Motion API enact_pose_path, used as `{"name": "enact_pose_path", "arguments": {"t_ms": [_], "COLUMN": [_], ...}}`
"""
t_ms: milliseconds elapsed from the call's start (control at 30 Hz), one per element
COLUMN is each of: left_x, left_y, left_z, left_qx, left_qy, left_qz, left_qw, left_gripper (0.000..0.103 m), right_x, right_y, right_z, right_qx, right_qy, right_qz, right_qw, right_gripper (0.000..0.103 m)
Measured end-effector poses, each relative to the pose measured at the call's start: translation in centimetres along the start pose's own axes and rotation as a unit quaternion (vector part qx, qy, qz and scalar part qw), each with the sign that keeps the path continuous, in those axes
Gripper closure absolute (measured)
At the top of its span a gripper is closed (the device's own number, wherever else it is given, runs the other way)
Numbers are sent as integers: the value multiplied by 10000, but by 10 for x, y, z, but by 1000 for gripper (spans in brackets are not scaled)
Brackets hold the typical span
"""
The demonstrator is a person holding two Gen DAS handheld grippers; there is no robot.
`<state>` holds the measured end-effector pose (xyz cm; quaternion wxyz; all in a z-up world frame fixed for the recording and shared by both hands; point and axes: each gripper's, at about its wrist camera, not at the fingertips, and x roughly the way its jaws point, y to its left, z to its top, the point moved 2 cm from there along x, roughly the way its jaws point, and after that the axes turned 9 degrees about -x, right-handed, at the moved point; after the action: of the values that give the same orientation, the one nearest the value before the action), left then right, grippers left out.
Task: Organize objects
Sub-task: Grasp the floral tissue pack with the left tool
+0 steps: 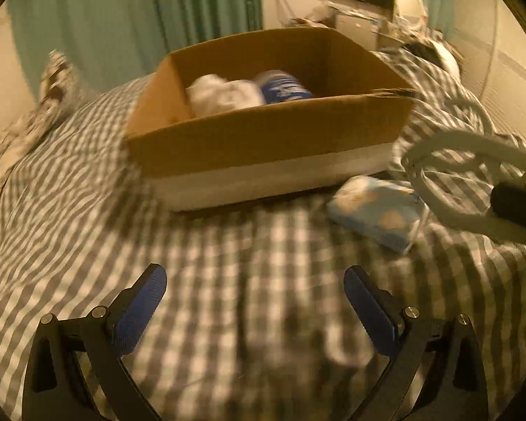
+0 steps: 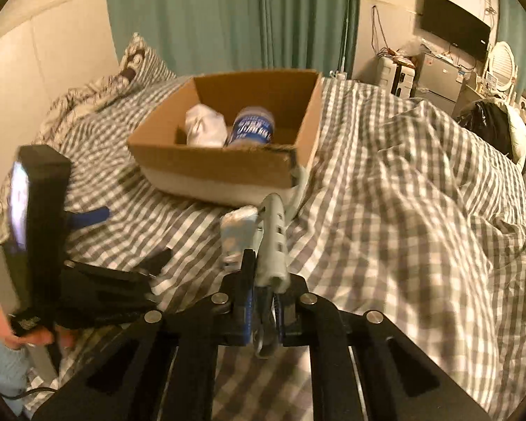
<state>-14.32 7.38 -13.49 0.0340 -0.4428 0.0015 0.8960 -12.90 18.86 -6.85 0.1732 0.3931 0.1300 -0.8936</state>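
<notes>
Right wrist alone shows right hand-held gripper (image 2: 261,310) clamping hanger (image 2: 273,242); left (image 1: 255,289) agape.

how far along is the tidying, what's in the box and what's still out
Done: a white bundle and a blue-labelled bottle lie in the cardboard box. In hand: the right tongs are shut on a pale grey looped item. Left: a light blue packet sits on the checked bedding; the left tongs are open.

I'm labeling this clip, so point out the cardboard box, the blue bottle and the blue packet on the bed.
cardboard box (image 2: 221,170): right wrist view, near outer wall.
blue bottle (image 2: 252,129): right wrist view, label.
blue packet (image 1: 378,210): left wrist view, top face.
</notes>
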Motion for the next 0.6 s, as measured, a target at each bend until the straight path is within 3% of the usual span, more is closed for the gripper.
{"name": "enact_pose_path", "arguments": {"t_ms": [200, 300, 600], "left_x": [4, 2, 6], "left_y": [-26, -37, -67], "left_z": [22, 30, 41], "left_qx": [-7, -95, -33], "left_qy": [113, 147, 239], "left_qz": [-456, -724, -1073], "left_qw": [9989, 9972, 9939], "left_gripper": [0, 0, 0], "right_x": [-7, -6, -11], "right_y": [-25, -36, -45], "right_z": [11, 6, -1], "right_qx": [112, 325, 444], "right_qy": [-75, -51, -120], "right_qz": [-393, -395, -605], "right_qw": [9991, 9987, 9971], "right_gripper": [95, 95, 95]}}
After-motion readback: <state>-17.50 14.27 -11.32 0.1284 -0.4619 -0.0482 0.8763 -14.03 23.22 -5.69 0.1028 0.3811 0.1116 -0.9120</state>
